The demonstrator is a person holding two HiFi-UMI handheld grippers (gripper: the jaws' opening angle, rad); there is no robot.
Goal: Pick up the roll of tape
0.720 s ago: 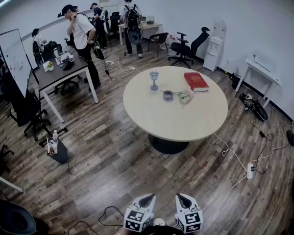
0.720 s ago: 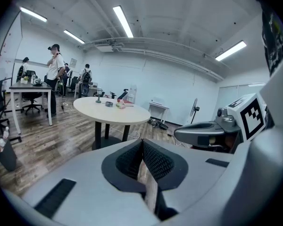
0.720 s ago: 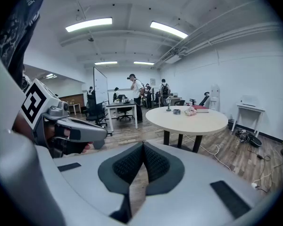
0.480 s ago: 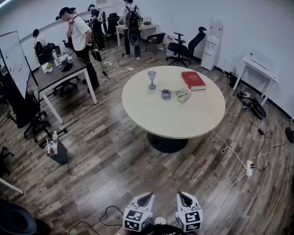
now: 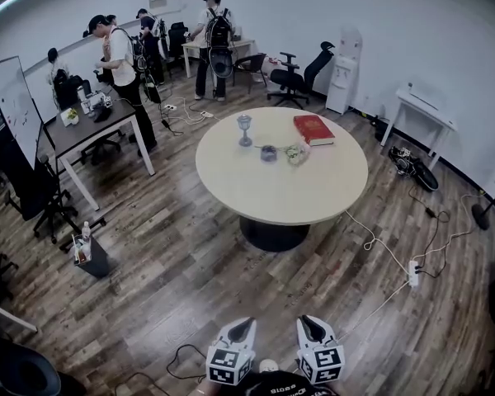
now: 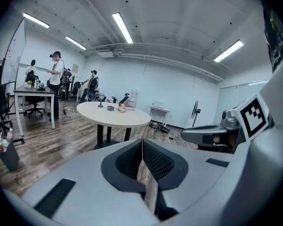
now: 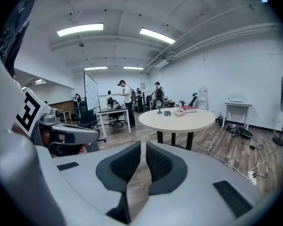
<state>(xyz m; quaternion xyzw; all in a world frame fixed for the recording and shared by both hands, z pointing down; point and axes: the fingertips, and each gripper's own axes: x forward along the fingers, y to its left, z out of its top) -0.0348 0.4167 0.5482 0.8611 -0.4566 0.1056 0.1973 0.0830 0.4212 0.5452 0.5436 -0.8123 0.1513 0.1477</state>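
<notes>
My left claw (image 6: 142, 147) is pressed fully together with nothing in it. My right claw (image 7: 143, 157) is closed too, a hair of a gap between its pads and nothing between them. Both are low and close to me, side by side, pointing toward the round table (image 5: 289, 190), which is well apart from me across open wood floor.

What I take for the roll of tape (image 5: 268, 153) is a small dark ring on the far half of that table, too small to be sure of. The main trouble I foresee is arriving with the claws closed. The pads would push the roll along the smooth top instead of straddling it, so one claw must spread first. The roll also lies flat, so a pinch on its rim could slip.

It has close neighbours. A goblet (image 5: 244, 129) stands just to its far left and looks easy to tip. A crumpled pinkish bundle (image 5: 296, 153) lies just to its right, and a red book (image 5: 313, 129) lies farther off to the right. Reaching over from the near edge would be a long stretch, so I judge going round the table safer.

On the right a white cord (image 5: 368, 239) trails from the table's foot to a power strip (image 5: 412, 272), a tripping risk. A dark cable (image 5: 181, 355) loops on the floor near my left claw. On the left stand a small bin (image 5: 91, 256) and a desk (image 5: 91, 126) with a person (image 5: 120, 64) beside it, well clear of me.
</notes>
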